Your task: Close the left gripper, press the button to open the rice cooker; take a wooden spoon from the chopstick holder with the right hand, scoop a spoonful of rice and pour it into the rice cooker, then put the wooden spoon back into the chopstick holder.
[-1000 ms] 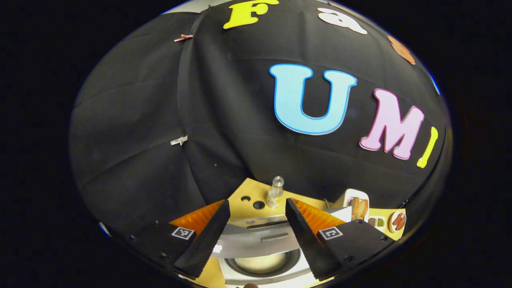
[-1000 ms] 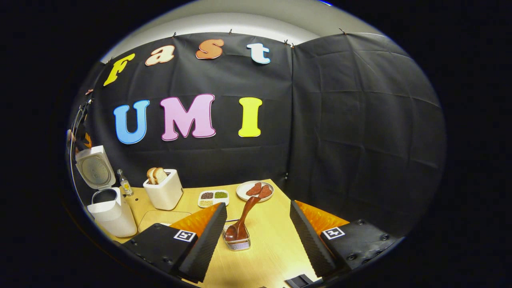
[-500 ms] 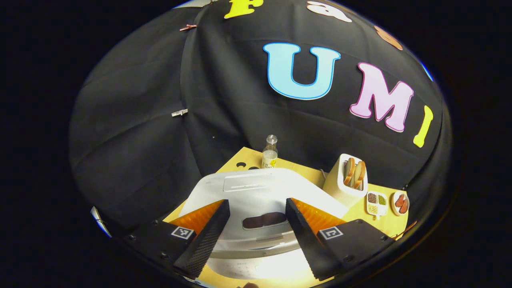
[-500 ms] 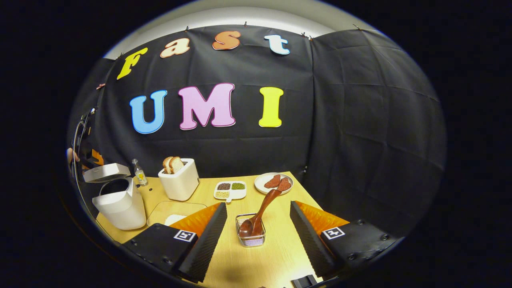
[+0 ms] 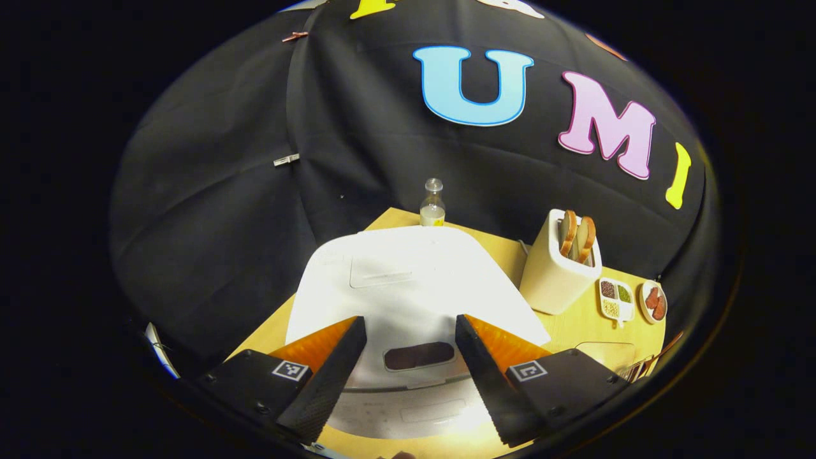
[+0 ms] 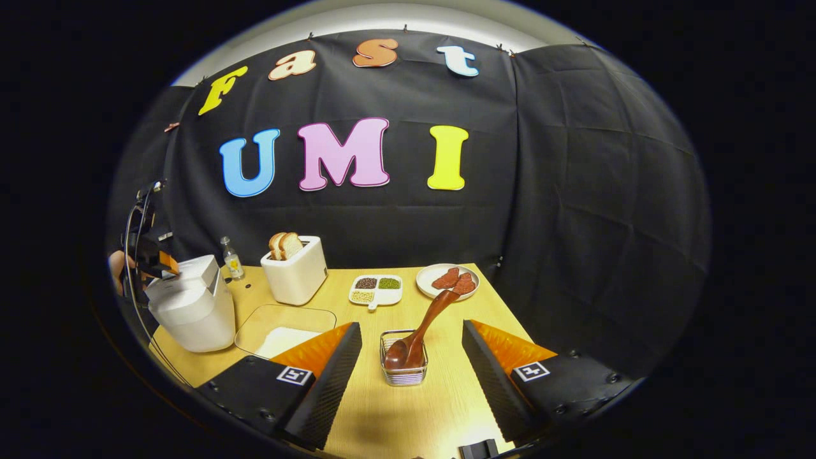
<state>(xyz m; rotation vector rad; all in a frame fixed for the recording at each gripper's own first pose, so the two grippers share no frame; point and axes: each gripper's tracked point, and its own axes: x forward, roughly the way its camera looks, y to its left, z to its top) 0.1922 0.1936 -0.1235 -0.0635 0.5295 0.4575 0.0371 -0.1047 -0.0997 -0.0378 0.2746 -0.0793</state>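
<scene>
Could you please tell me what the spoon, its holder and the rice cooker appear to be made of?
The spoon looks like reddish-brown wood with a glossy varnish, judging by its colour and sheen. The chopstick holder appears to be a bright metal wire basket, open between the wires. The rice cooker seems smooth white plastic with a matte finish, though this is uncertain.

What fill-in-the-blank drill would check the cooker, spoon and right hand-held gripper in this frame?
1. The lid of the rice cooker is ___.
2. The wooden spoon stands in the ___.
3. The toaster holds slices of ___.
4. The right hand-held gripper is ___, holding nothing.

Missing words: closed; chopstick holder; bread; open.
</scene>
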